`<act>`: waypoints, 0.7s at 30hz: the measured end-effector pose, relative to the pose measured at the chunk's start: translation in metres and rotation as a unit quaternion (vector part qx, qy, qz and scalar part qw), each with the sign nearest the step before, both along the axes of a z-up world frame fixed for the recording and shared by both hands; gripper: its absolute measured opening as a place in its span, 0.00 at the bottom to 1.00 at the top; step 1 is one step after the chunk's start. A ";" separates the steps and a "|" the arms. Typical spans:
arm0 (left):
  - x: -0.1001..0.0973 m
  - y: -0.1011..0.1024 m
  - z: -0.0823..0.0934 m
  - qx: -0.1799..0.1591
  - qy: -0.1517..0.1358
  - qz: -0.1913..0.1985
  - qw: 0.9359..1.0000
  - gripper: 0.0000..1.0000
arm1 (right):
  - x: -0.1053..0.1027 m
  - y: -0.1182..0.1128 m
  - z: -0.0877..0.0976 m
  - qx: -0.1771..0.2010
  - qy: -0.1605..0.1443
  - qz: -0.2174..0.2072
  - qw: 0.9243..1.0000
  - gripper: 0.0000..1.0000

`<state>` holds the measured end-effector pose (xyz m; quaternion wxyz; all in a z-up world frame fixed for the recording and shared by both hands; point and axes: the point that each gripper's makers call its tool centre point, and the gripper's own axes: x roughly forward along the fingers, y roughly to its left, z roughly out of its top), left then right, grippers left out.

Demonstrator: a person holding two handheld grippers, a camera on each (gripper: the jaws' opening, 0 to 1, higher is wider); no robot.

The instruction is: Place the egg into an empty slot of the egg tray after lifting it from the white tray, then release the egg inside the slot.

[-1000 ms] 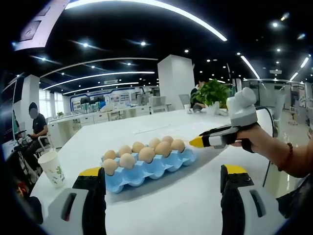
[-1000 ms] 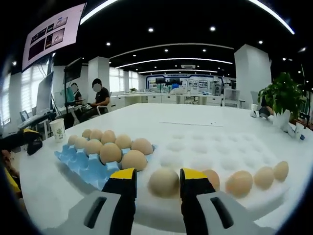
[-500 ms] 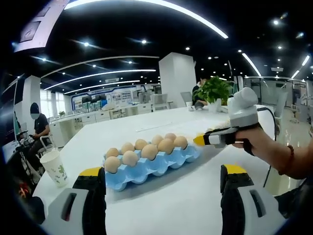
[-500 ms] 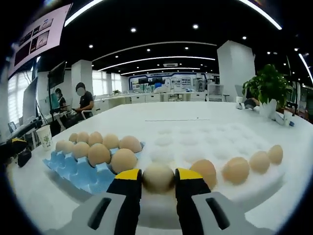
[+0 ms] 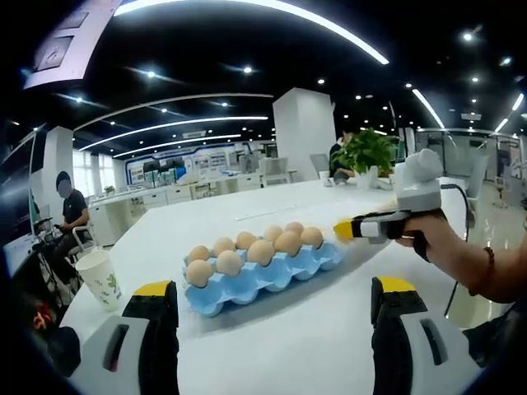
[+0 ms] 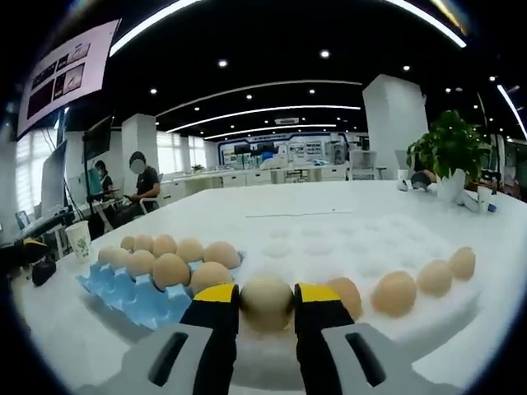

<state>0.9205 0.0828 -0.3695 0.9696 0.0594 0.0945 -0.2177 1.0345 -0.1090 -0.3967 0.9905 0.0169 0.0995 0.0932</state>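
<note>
In the right gripper view my right gripper (image 6: 266,298) is shut on a pale egg (image 6: 266,301), held just above the near edge of the white tray (image 6: 329,247). Three more eggs (image 6: 394,292) lie in the tray's front row to the right. The blue egg tray (image 6: 136,288) sits to the left with several eggs in it and bare slots along its near side. In the left gripper view my left gripper (image 5: 272,300) stands open over the table, short of the blue egg tray (image 5: 259,276). The right gripper (image 5: 362,229) shows at the right, held by a hand.
A paper cup (image 5: 100,278) stands on the white table (image 5: 313,329) left of the blue tray. A potted plant (image 6: 453,152) stands at the far right of the table. People sit at desks in the left background (image 6: 144,177).
The right gripper's jaws have shut on the egg and raised it slightly off the white tray. The left gripper has stayed open, and its view has drifted slightly.
</note>
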 end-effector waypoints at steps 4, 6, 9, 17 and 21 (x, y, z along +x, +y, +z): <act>-0.002 0.001 0.000 -0.001 -0.002 0.002 1.000 1.00 | -0.001 0.007 0.006 0.000 -0.011 0.015 1.000 0.27; -0.003 0.002 0.001 0.001 -0.002 0.004 1.000 1.00 | -0.002 0.008 0.008 -0.002 -0.013 0.017 1.000 0.27; -0.006 0.002 0.003 0.001 -0.005 0.005 1.000 1.00 | -0.003 0.012 0.011 0.003 -0.018 0.024 1.000 0.27; -0.010 0.007 0.003 0.000 -0.005 0.011 1.000 1.00 | -0.008 0.031 0.022 0.010 -0.032 0.059 0.998 0.27; -0.010 0.011 0.006 0.004 -0.010 0.014 1.000 1.00 | -0.010 0.046 0.025 0.008 -0.034 0.084 0.996 0.27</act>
